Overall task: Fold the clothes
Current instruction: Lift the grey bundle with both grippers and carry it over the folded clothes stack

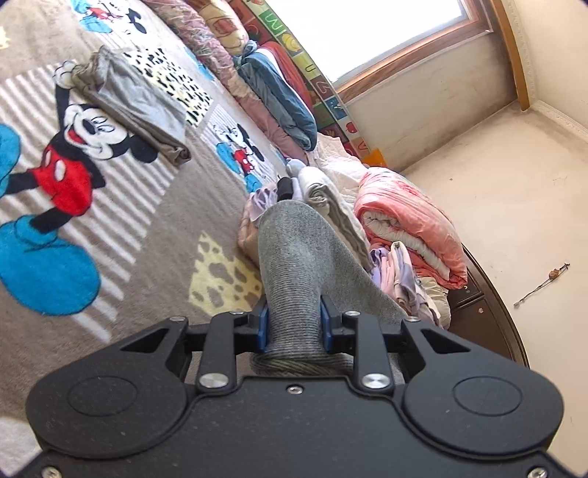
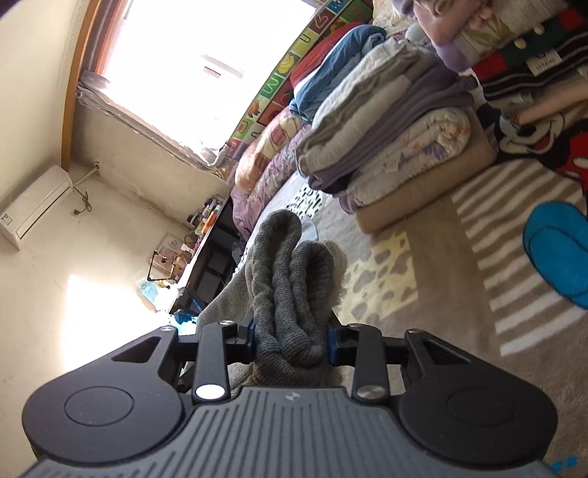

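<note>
Both tools are clamped on the same grey knit garment [image 1: 297,264]: the left gripper [image 1: 296,325] pinches a smooth stretch of it, the right gripper [image 2: 292,340] a bunched, rolled edge [image 2: 294,264]. It hangs above the cartoon-mouse blanket [image 1: 73,235], near the edge by a folded pile [image 2: 386,147].

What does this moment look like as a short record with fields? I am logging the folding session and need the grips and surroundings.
left gripper: shut on a flat stretch of the grey knit garment
right gripper: shut on bunched folds of the grey knit garment
surface: cartoon mouse blanket
already folded: grey-beige garment lying on the blanket
nearby: stack of folded bedding; pink quilt
background: window
</note>
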### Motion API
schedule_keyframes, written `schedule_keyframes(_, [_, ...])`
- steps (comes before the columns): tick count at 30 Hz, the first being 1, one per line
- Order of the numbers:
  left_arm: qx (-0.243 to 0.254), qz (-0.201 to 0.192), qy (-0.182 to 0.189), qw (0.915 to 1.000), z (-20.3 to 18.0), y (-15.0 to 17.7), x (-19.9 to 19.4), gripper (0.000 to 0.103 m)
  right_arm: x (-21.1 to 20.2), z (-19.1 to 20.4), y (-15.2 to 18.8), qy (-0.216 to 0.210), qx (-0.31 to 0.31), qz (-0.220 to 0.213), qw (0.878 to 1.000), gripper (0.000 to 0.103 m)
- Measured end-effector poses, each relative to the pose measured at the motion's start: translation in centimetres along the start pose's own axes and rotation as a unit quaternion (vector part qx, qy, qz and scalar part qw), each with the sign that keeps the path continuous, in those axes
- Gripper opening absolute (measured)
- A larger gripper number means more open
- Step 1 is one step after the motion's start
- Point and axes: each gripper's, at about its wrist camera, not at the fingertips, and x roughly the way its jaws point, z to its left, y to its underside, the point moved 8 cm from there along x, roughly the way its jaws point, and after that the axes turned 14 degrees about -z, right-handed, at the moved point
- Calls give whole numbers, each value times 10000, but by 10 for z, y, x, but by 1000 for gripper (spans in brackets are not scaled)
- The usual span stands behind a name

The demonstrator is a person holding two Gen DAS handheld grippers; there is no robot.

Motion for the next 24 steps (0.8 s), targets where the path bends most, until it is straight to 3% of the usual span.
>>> schedule_keyframes(6, [75,78,223,9997,-38,-23,55,25,8,10,-61,-47,-18,-350,9994,35])
schedule_keyframes(16, [237,182,604,9977,-105,-74,186,25,54,11,-193,120,-216,-919,9955,35])
schedule_keyframes(24, [214,272,706,9969,-119,-91,268,25,102,-12,-259,491,-456,-1271,9896,35])
